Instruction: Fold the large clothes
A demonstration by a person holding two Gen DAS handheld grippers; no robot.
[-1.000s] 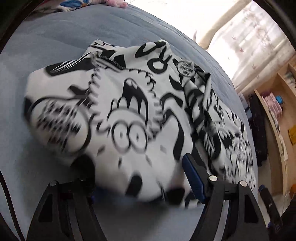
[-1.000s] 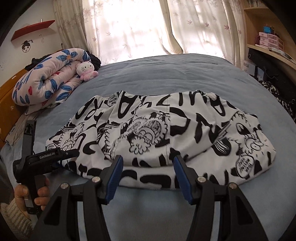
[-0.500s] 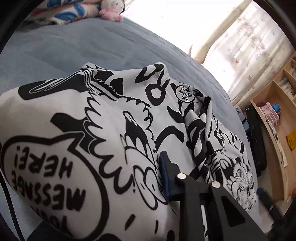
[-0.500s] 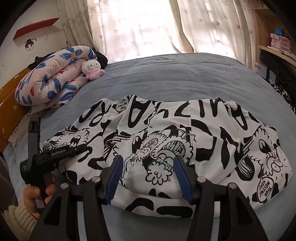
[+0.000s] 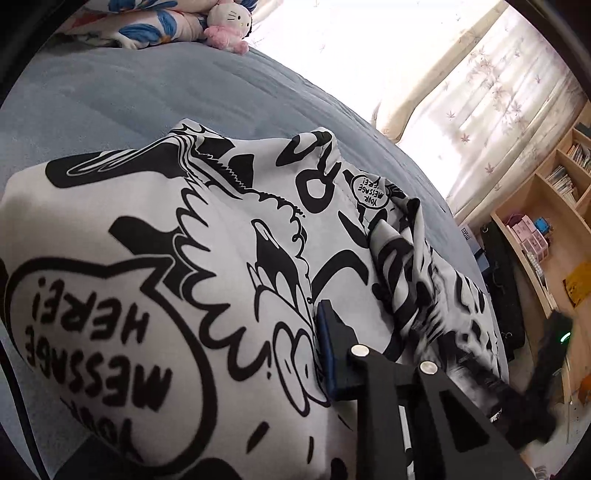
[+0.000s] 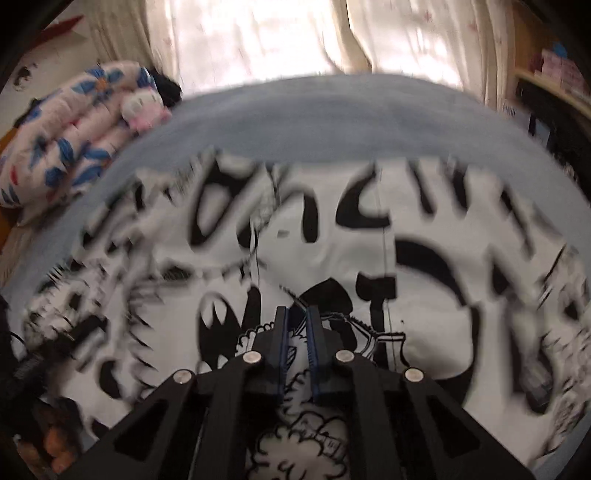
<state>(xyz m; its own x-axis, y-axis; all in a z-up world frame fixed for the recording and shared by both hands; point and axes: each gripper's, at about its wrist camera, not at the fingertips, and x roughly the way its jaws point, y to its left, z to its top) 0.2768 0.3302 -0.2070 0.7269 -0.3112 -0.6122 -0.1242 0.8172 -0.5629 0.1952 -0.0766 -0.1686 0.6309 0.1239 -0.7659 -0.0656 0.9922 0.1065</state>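
A large white garment (image 5: 229, 236) with a black cartoon print lies spread on the blue bed (image 5: 110, 96). My left gripper (image 5: 314, 332) is shut on its near edge. The cloth drapes over one finger and hides it, so only the blue-padded finger (image 5: 327, 347) shows. In the right wrist view, which is blurred, the garment (image 6: 424, 229) fills the middle. My right gripper (image 6: 295, 317) sits low on it, its jaws closing to a narrow gap with a fold of printed cloth between the pads. The left gripper (image 6: 74, 332) shows as a dark blur at the left.
A rolled floral quilt (image 6: 66, 133) and a pink plush toy (image 5: 227, 26) lie at the head of the bed. Sunlit curtains (image 6: 295, 37) hang behind. Wooden shelves (image 5: 546, 221) stand past the bed's right side. A hand (image 6: 51, 446) shows at the lower left.
The left gripper shut on the garment's edge and the cloth now rides over one finger. The right gripper moved forward and down onto the garment, its jaws narrowing from wide to nearly together.
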